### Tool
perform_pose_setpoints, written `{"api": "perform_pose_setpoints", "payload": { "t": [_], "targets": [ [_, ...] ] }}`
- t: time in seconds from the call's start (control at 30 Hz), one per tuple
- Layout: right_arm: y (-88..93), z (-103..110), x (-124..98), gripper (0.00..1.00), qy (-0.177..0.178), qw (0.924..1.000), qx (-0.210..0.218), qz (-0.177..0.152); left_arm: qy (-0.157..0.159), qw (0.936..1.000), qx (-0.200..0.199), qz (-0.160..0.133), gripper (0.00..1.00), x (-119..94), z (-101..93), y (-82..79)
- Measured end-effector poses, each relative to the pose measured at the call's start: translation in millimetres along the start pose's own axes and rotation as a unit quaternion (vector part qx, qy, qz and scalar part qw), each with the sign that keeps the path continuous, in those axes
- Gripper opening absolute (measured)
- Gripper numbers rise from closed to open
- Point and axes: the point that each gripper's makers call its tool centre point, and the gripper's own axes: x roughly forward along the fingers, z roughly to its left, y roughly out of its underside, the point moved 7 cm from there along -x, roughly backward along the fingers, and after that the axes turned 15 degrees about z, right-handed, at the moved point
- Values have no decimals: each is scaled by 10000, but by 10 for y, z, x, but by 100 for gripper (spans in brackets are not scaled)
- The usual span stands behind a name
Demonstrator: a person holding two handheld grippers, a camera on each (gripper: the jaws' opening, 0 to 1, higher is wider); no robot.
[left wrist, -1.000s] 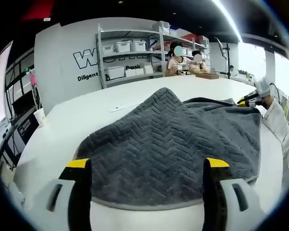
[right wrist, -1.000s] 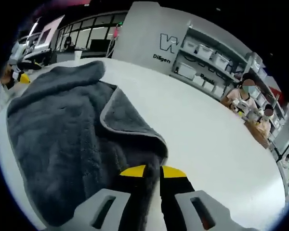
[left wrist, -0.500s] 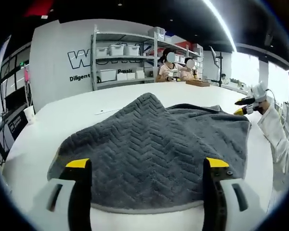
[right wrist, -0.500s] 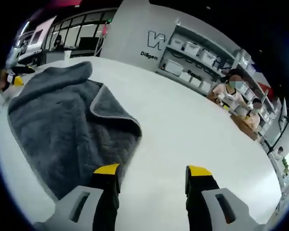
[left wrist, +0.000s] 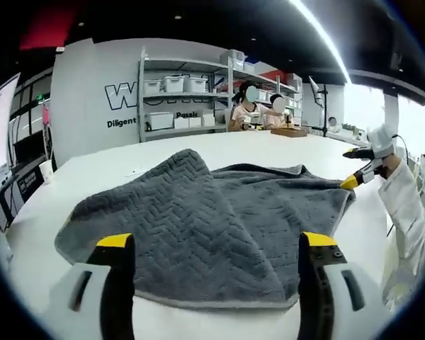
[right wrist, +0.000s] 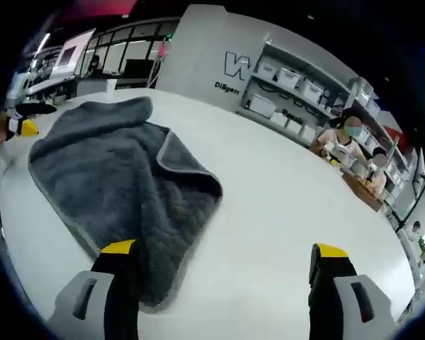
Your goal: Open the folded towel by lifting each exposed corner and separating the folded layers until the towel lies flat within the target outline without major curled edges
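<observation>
White table (right wrist: pixel 283 205): grey herringbone towel (left wrist: pixel 219 227), partly folded (edges piped); left gripper (left wrist: pixel 216 244) and right gripper (right wrist: pixel 225 255) gape wide, empty.

Both hand-held grippers, left (left wrist: pixel 216 241) and right (right wrist: pixel 227 248) (jaws wide apart).

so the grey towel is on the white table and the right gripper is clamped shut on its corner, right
Not quite. The grey towel does lie on the white table, but the right gripper is open, not clamped on a corner. In the right gripper view its jaws stand wide apart with nothing between them, and the towel's folded edge lies beside the left jaw.
</observation>
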Motion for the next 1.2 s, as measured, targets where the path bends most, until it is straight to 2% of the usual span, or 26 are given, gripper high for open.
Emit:
{"api": "perform_pose_setpoints", "payload": {
  "t": [0.13, 0.2, 0.27, 0.3, 0.4, 0.53, 0.67, 0.7, 0.87, 1.0, 1.2],
  "targets": [
    [-9, 78, -55, 99, -100, 9999, -114, 43, -43, 10000, 20, 83, 96, 70, -171, 7],
    [-29, 127, -85, 99, -153, 9998, -148, 66, -244, 9993, 130, 236, 95, 116, -250, 33],
    [-80, 146, -105, 99, -128, 9997, -186, -14, -394, 9986, 181, 305, 95, 143, -280, 42],
    [-107, 169, -111, 99, -137, 9997, -204, -29, -505, 9975, 227, 441, 95, 183, -314, 65],
    [-154, 225, -113, 99, -201, 9994, -290, -62, -594, 9963, 242, 571, 94, 267, -386, 93],
    [-277, 330, -137, 99, -387, 9979, -405, -324, -625, 9949, 349, 704, 90, 351, -477, 121],
    [-329, 386, -140, 98, -448, 9969, -564, -328, -625, 9948, 341, 733, 87, 382, -500, 132],
    [-382, 408, -136, 98, -417, 9962, -677, -345, -548, 9947, 292, 817, 87, 449, -524, 184],
    [-431, 467, -148, 97, -439, 9954, -780, -355, -481, 9962, 175, 701, 86, 446, -511, 207],
    [-486, 458, -130, 97, -444, 9951, -808, -348, -219, 9976, 93, 656, 76, 453, -545, 243],
    [-570, 445, -132, 96, -453, 9943, -882, -399, -232, 9978, 5, 616, 72, 426, -532, 279]
  ]
}}
